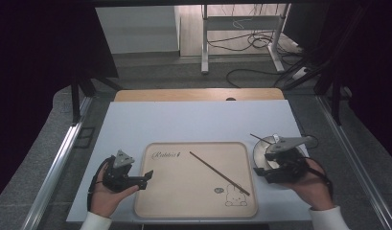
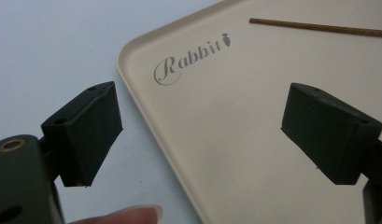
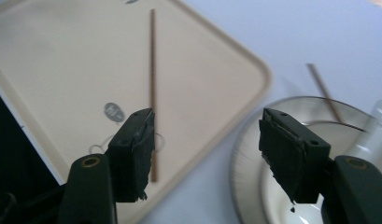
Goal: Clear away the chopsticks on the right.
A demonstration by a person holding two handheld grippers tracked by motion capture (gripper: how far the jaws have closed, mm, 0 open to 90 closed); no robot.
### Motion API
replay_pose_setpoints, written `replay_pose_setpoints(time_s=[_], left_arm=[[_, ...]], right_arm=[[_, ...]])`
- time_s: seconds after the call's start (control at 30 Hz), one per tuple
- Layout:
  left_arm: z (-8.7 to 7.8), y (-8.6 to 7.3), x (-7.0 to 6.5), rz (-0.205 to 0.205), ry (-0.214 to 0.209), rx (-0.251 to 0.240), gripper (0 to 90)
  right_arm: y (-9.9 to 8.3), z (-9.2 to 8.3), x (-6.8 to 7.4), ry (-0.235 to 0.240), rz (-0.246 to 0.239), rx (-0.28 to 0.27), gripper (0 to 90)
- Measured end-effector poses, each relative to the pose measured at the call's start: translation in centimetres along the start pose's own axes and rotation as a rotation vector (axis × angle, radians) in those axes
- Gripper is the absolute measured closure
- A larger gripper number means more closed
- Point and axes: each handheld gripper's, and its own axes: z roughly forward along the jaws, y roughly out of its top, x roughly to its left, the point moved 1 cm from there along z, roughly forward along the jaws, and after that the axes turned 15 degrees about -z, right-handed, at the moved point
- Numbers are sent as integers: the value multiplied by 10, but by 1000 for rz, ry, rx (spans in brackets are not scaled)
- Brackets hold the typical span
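One chopstick lies diagonally on the tray, and the right gripper hangs empty, jaws wide, above the tray's right edge, beside a plate on whose rim a second chopstick leans. The left gripper rests at the tray's left edge, its jaws also apart and holding nothing. The work looks to be moving chopsticks from plate to tray; next, the right gripper would need to swing back over the plate and pinch the thin stick cleanly.
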Motion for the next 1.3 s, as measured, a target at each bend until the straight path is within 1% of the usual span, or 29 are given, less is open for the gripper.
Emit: replay_pose_setpoints(time_s=[0.1,0.27,0.43,0.5,0.53,0.6,0.73,0.8,0.83,0.93,1.07,1.13,1.23,1.3], left_arm=[[1,0,0,1,3,3,122],[1,-1,-1,3,4,5,122],[2,-1,-1,4,7,7,122],[2,-1,0,4,7,7,122],[2,-1,0,4,8,10,122],[3,-1,0,4,8,11,122],[3,-1,0,4,8,11,122],[3,-1,0,4,8,12,122],[3,-1,0,3,8,12,122],[3,-1,0,4,7,11,122],[3,-2,0,5,7,13,122],[3,-2,0,2,7,11,122],[2,-2,1,1,8,11,122],[3,-2,1,0,8,12,122]], right_arm=[[-9,-16,-18,-30,36,-24,357],[-26,-38,-45,-93,93,-23,373],[-50,-53,-73,-166,143,26,406],[-61,-59,-84,-181,158,56,415],[-67,-61,-90,-180,165,71,422],[-78,-61,-98,-196,173,109,436],[-99,-52,-110,-185,170,206,474],[-108,-44,-113,-185,158,258,491],[-111,-39,-114,-173,151,282,500],[-118,-22,-115,-139,122,348,531],[-122,-4,-117,-112,77,436,566],[-123,1,-119,-114,62,464,589],[-124,8,-122,-112,52,475,623],[-126,13,-123,-99,48,487,653]])
